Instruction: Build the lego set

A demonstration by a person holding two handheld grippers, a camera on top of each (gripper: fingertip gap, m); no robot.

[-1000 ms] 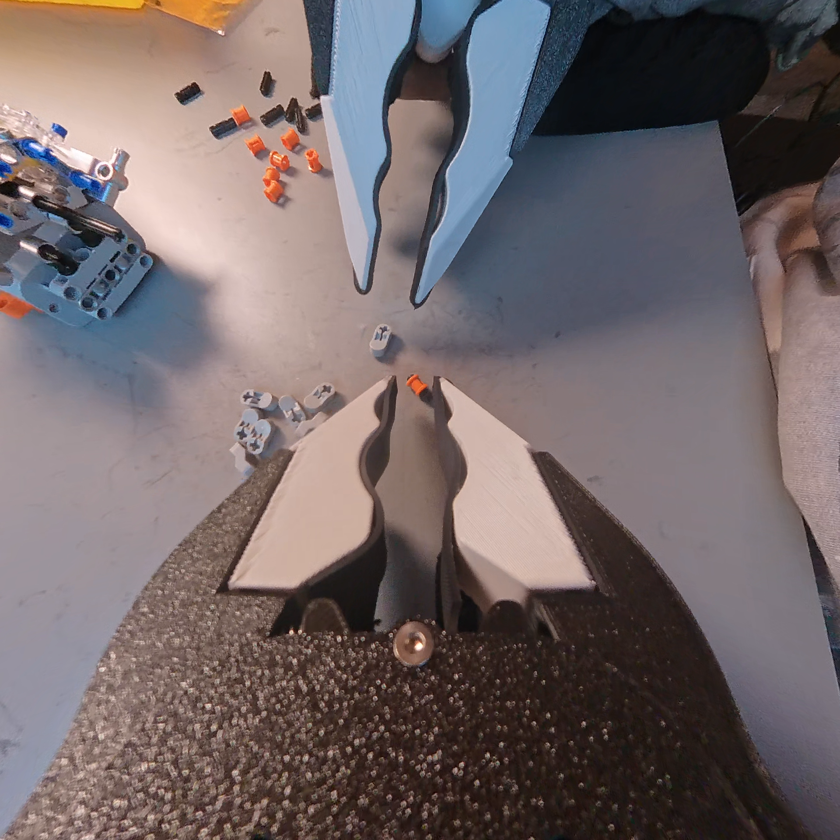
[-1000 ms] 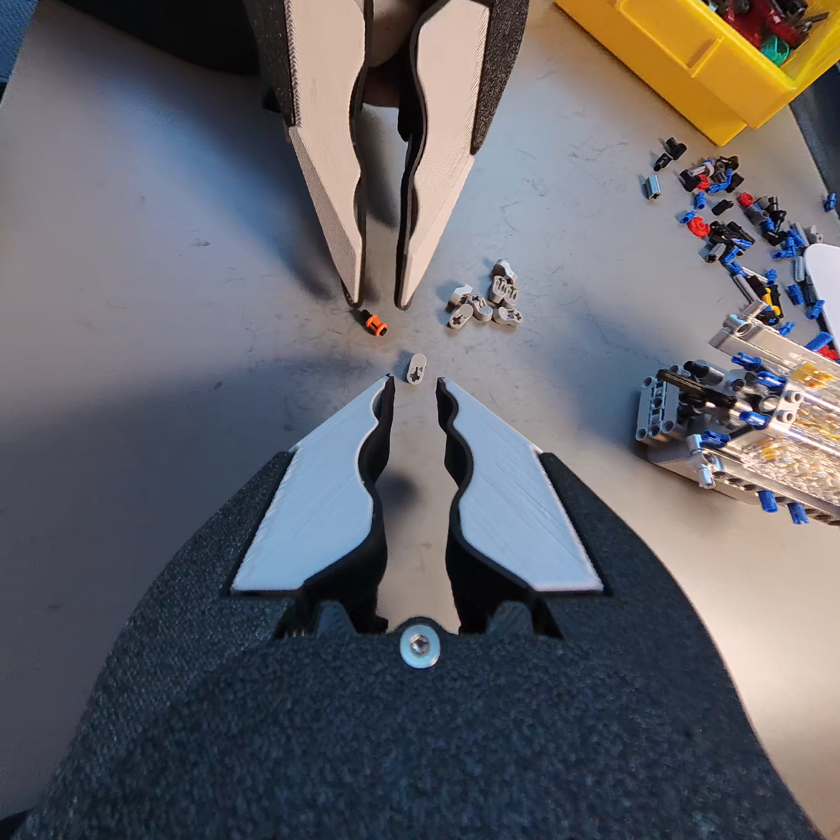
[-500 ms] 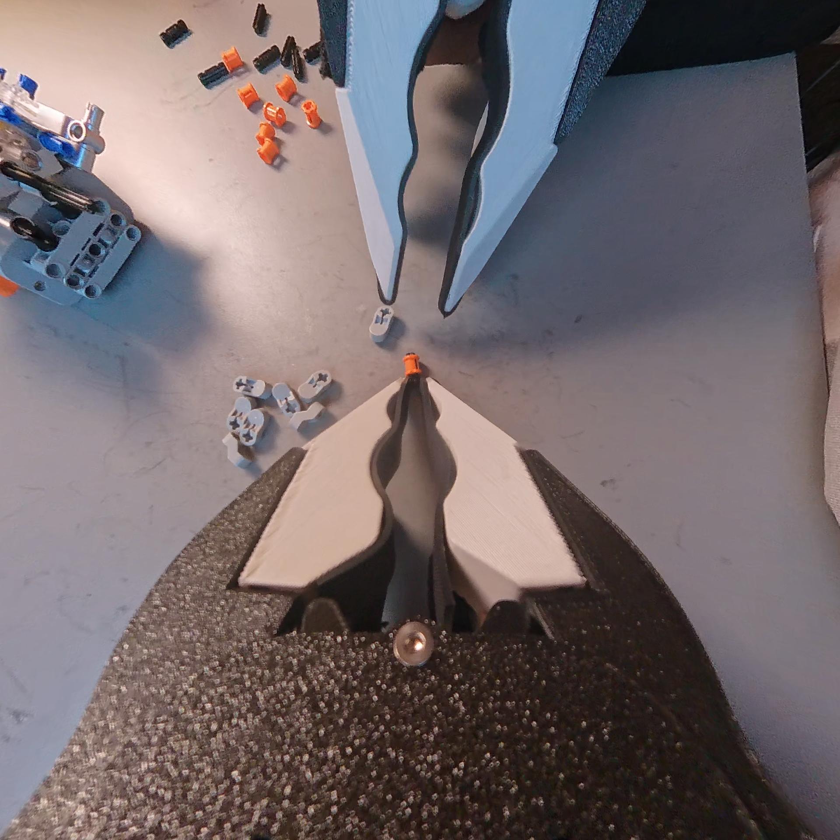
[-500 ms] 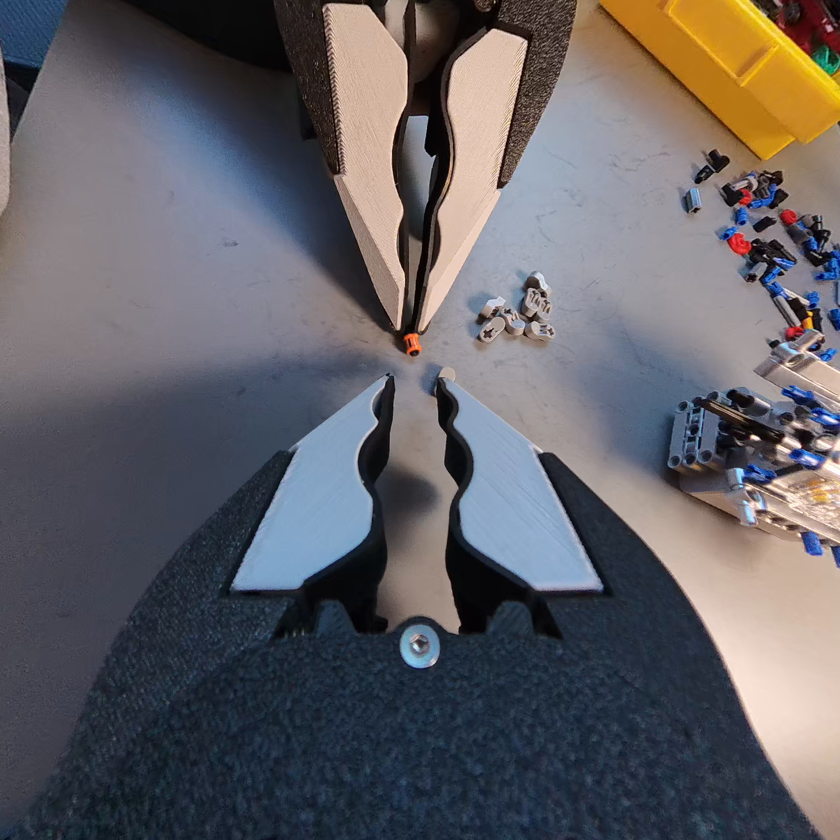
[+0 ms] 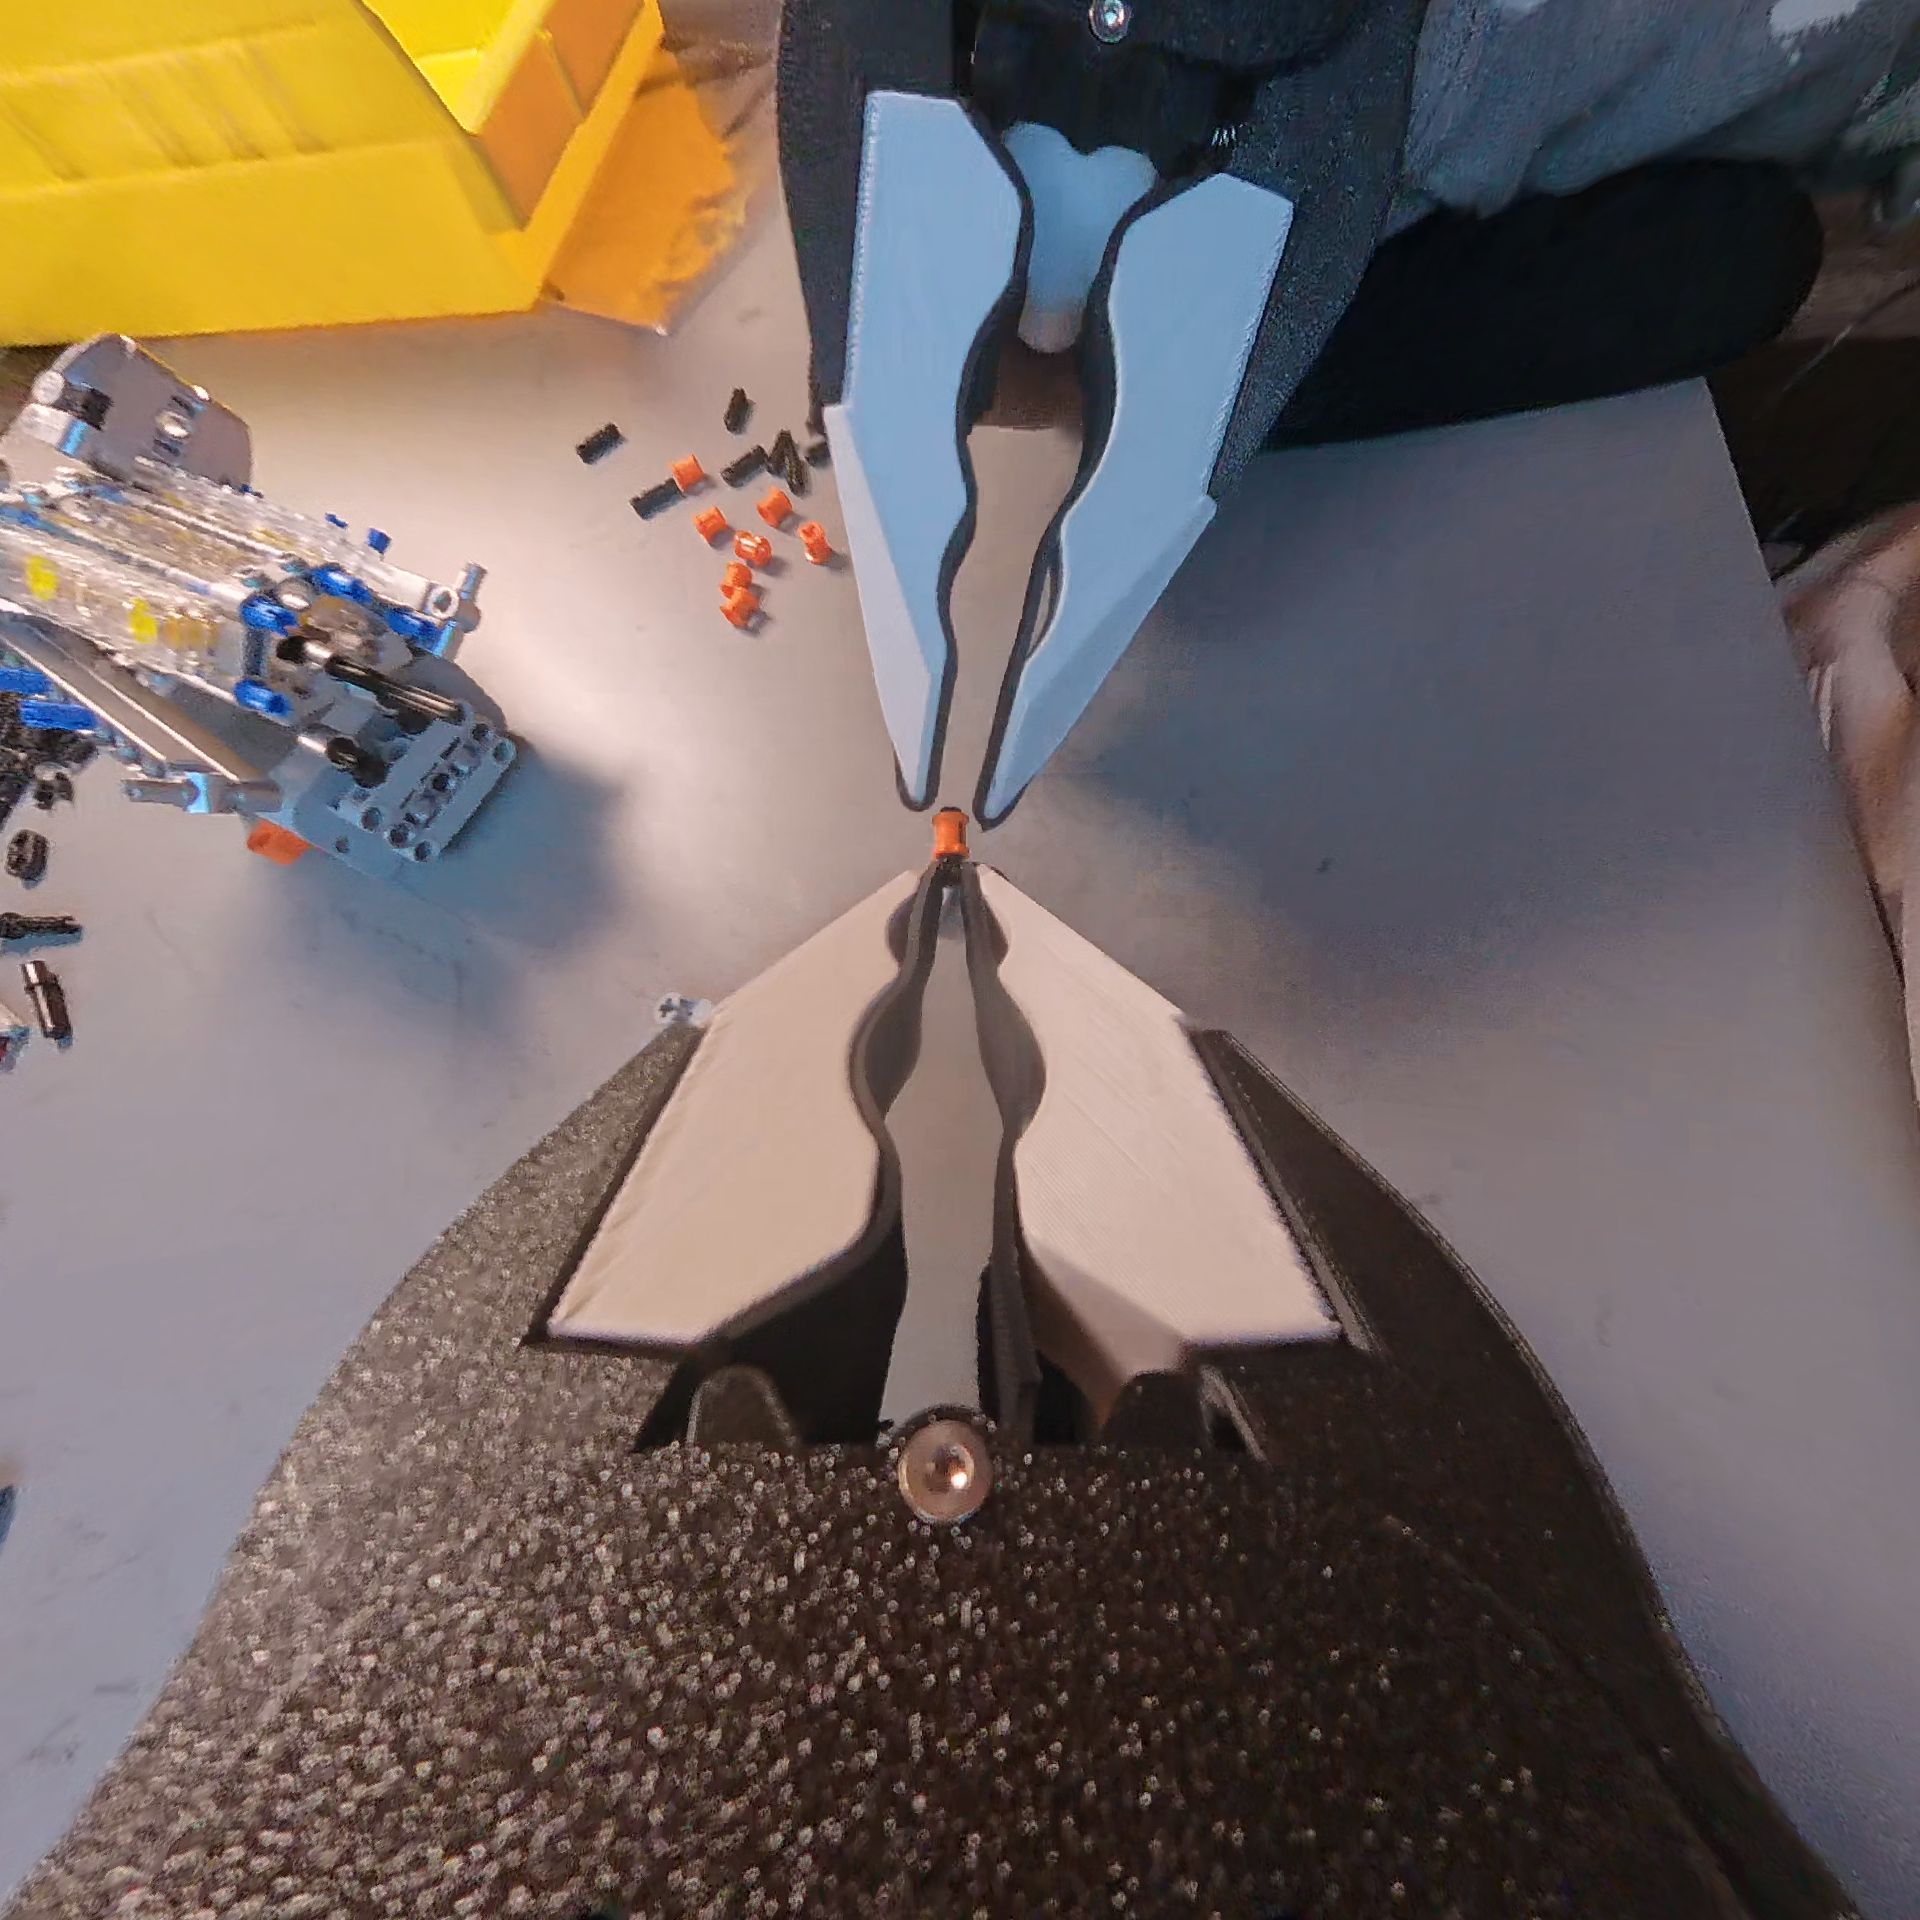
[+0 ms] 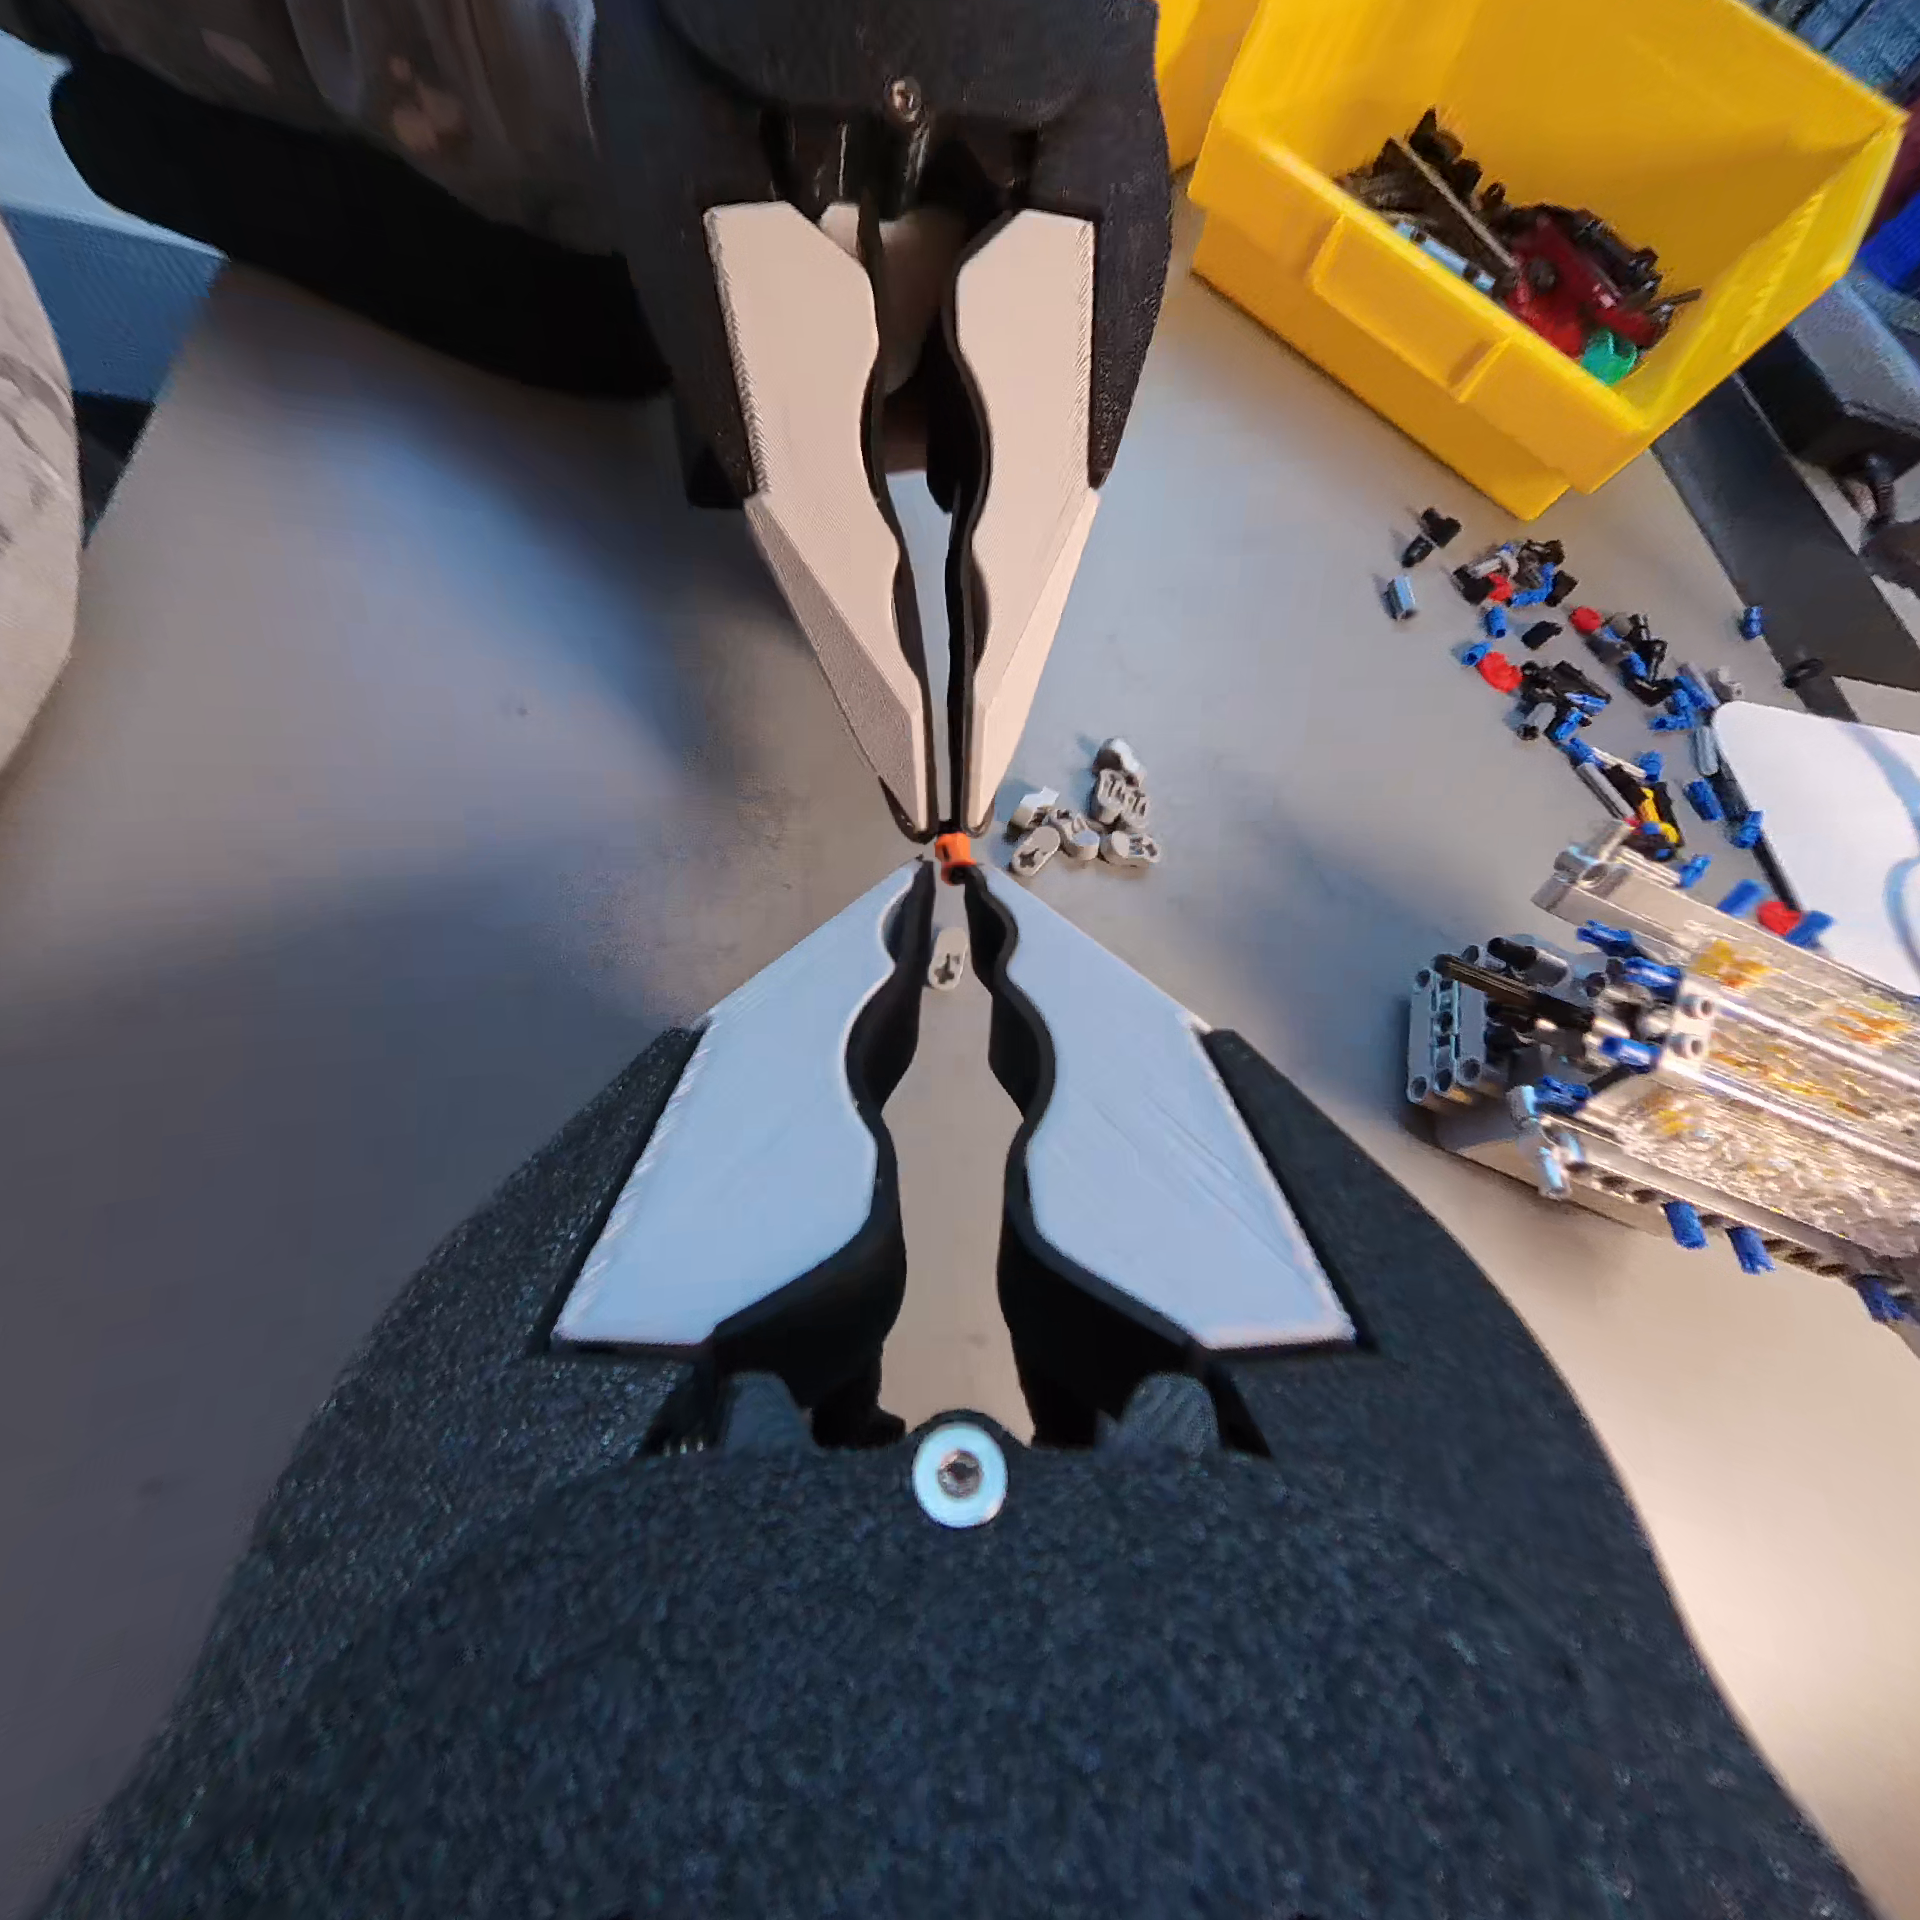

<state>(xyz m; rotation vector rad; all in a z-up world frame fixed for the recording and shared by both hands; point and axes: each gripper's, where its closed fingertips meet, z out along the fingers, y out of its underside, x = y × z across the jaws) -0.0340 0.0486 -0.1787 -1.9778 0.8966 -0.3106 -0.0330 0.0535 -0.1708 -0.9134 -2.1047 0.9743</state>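
My left gripper (image 5: 945,878) is shut on a small orange pin (image 5: 948,834) that sticks out past its tips, held above the grey table (image 5: 1403,831). My right gripper (image 6: 945,873) faces it tip to tip, with its jaws a narrow gap apart and nothing between them. The orange pin (image 6: 948,847) sits right at the right gripper's fingertips. In the left wrist view the right gripper (image 5: 948,816) comes in from the top. In the right wrist view the left gripper (image 6: 945,826) does the same. A single grey connector (image 6: 945,961) lies on the table, seen through the right gripper's gap.
A pile of grey connectors (image 6: 1081,821) lies just right of the tips. A grey and blue brick assembly (image 5: 312,707) stands to the left. Loose orange and black pins (image 5: 743,520) and yellow bins (image 5: 260,156) are behind. Small blue and black parts (image 6: 1579,665) are scattered about. Both grippers' tips are close together, under 4 cm apart.
Over the second my left gripper shut on the orange pin. Both grippers have since lifted and met tip to tip. My right gripper's jaws have narrowed.
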